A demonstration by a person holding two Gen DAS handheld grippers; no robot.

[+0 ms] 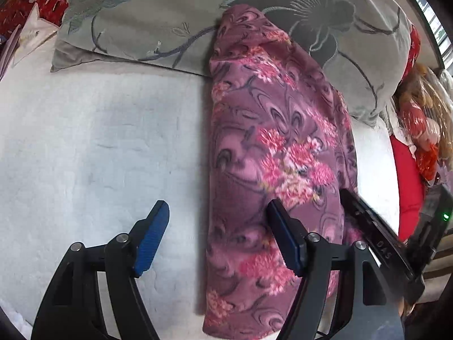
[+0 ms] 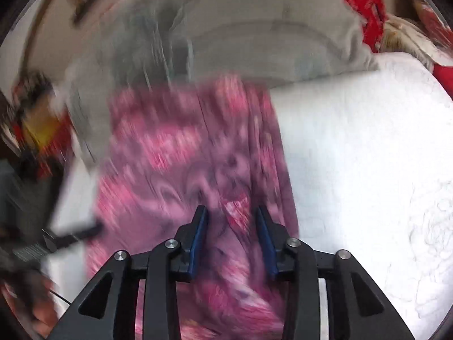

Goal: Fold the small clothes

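Left hand-held gripper point(image 1: 218, 235) fills the bottom of the left wrist view, jaws wide w/ nothing gripped, one finger over the pink floral garment point(image 1: 271, 153), which lies as a long folded strip on the white bed point(image 1: 93, 141), far end up on a grey floral pillow point(image 1: 170, 19). Right wrist view, blurred: right hand-held gripper point(image 2: 232, 240) jaws narrow but apart, over the garment point(image 2: 175, 153), not pinching it; bed point(image 2: 362, 155) bare to the right.

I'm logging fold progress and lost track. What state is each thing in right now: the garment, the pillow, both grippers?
Purple floral garment: folded into a long narrow strip on the white bedding, far end lying up on the pillow.
Grey floral pillow: lying flat, partly under the garment's end.
Left gripper: open, holding nothing.
Right gripper: open above the garment, pads apart.
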